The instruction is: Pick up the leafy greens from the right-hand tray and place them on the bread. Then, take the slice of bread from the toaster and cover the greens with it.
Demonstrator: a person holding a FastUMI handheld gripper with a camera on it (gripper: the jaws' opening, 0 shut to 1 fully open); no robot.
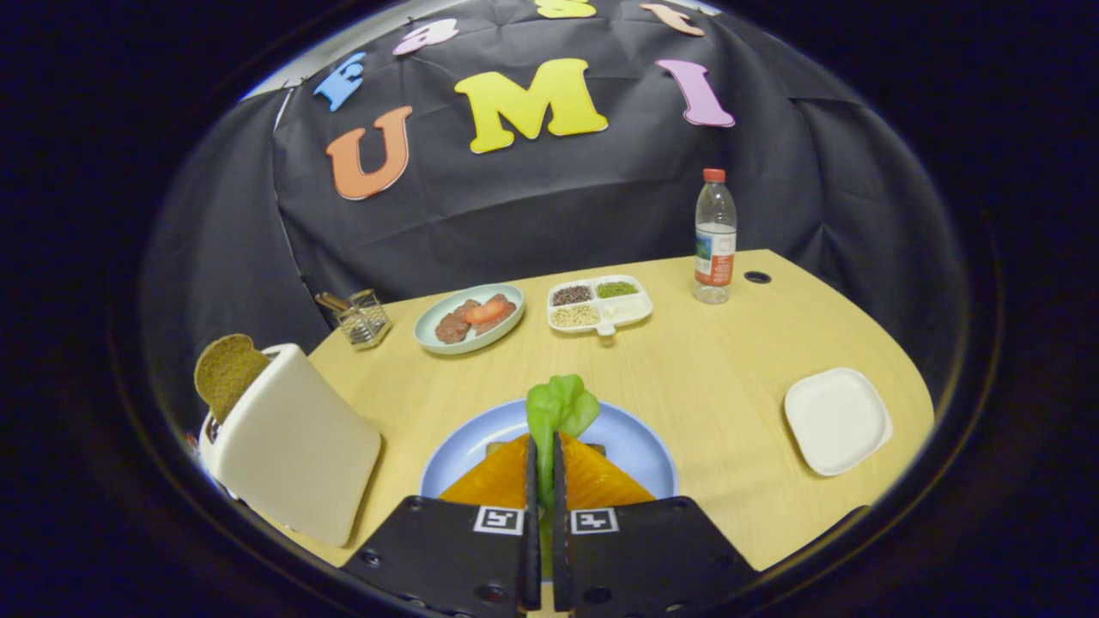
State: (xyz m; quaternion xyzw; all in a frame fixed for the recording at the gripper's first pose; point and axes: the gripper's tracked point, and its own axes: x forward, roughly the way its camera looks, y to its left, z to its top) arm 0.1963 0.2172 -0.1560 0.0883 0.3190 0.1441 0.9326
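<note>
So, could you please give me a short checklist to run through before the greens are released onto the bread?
1. Hand-held gripper shut on the leafy greens: ok.
2. Greens above the blue plate: ok.
3. Bread under the greens: cannot tell; the orange fingers cover it.
4. White tray to the right holds no greens: ok.
5. Brown bread slice stands in the toaster: ok.
6. Tabletop between toaster and plate bare: ok.
</note>
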